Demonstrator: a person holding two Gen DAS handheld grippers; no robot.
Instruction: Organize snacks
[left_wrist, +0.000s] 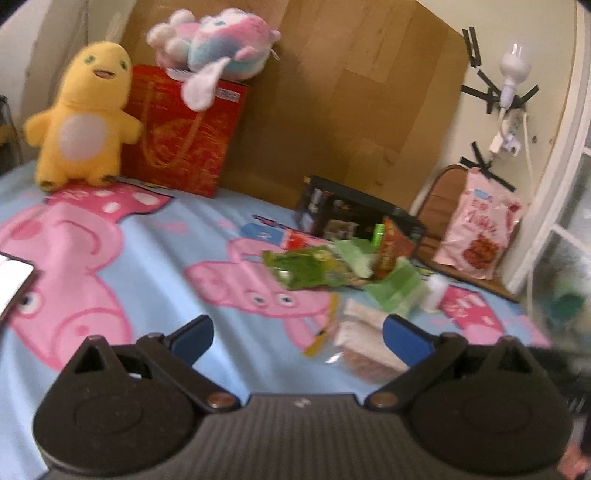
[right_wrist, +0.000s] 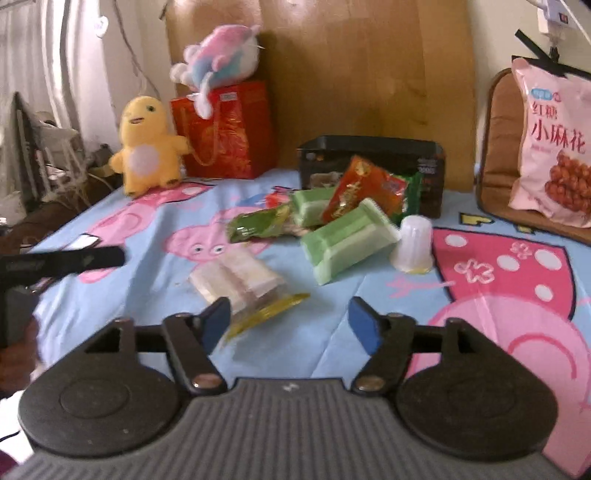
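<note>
Cartoon-print bedsheet (right_wrist: 155, 295) carries the snacks (right_wrist: 343, 225) in a loose heap before an empty-looking black box (right_wrist: 369, 147) — sorting looks barely begun. Left tongs (left_wrist: 295, 334) and right tongs (right_wrist: 290, 319) gape wide, holding nothing.

Far right of the right gripper's fingers, the pink bag (right_wrist: 550, 147) reads loud and clear: "红糖" up top, then big red "小麻花" beneath it. A small blue badge sits above those words, too blurred to read. Ahead of the fingers, the black box (right_wrist: 373, 162) carries small print, unreadable. From the left wrist, that same pink bag's (left_wrist: 480, 225) lettering is only a smear.
</note>
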